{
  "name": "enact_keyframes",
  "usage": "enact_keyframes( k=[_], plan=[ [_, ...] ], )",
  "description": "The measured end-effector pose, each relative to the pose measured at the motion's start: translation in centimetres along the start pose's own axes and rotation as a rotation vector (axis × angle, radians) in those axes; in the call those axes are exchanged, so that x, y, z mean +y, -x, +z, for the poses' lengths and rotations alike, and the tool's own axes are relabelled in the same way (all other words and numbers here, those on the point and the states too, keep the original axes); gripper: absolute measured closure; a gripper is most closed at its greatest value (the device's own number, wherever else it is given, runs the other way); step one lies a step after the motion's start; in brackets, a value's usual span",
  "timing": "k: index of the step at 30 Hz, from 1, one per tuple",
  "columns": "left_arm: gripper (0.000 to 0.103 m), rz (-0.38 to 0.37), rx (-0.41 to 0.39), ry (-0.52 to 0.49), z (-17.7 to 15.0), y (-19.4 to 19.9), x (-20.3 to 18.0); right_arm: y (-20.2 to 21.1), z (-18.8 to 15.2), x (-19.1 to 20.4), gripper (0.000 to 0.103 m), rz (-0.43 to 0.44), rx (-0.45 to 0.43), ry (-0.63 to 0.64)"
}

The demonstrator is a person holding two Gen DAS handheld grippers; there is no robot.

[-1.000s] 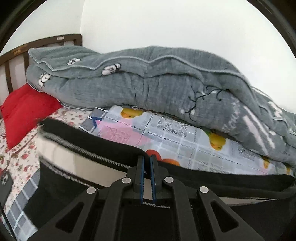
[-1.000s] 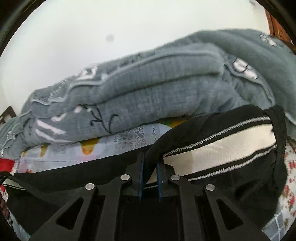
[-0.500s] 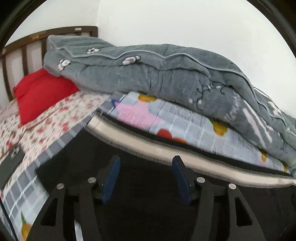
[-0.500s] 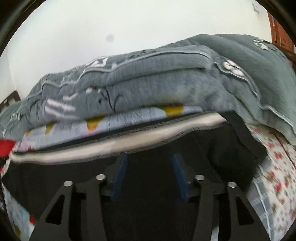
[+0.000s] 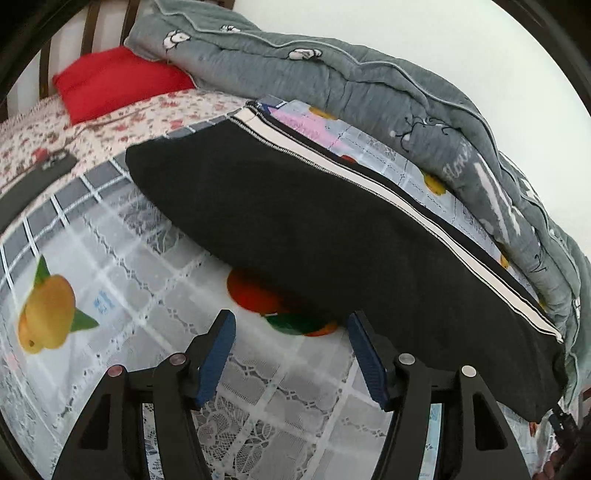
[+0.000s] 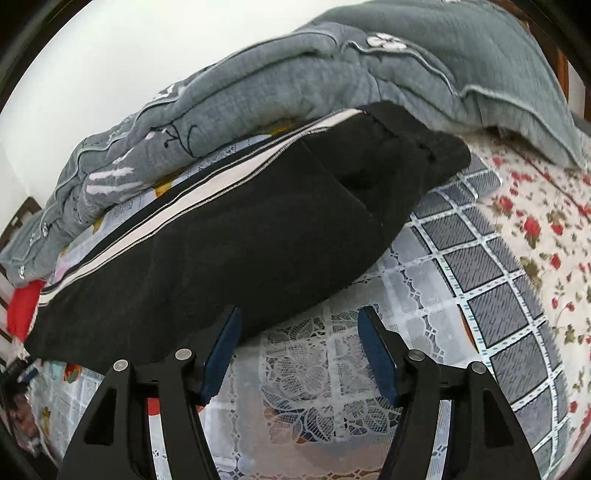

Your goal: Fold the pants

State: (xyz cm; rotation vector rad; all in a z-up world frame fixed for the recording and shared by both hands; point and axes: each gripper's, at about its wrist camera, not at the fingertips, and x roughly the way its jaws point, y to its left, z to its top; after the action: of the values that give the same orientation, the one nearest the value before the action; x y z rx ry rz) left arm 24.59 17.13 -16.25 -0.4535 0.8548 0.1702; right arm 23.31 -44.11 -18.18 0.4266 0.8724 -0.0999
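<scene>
1. pants: black, white side stripe, lying folded lengthwise on the bed's patterned cloth, just in front of the grey quilt.
2. left gripper: jaws opening, blue pads apart, nothing between them; only cloth (fruit print) below.
3. right gripper: jaws opening, holding nothing; left pad at the pants' near edge, whether touching cannot be told.
4. red pillow: by the wooden headboard.
5. floral sheet: beside the pants' waist end.
</scene>
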Motion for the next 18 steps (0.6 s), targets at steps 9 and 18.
enact_keyframes(
  k=[9,18],
  plan=[
    [0.042,-0.093,0.040,0.094,1.6,-2.5,0.3,-2.4,2.2,-0.6,0.039,0.064,0.044,-0.095],
    [0.044,-0.064,0.055,0.100,4.0,-5.1,-0.6,-5.6,4.5,0.2,0.045,0.031,0.057,-0.124]
  ],
)
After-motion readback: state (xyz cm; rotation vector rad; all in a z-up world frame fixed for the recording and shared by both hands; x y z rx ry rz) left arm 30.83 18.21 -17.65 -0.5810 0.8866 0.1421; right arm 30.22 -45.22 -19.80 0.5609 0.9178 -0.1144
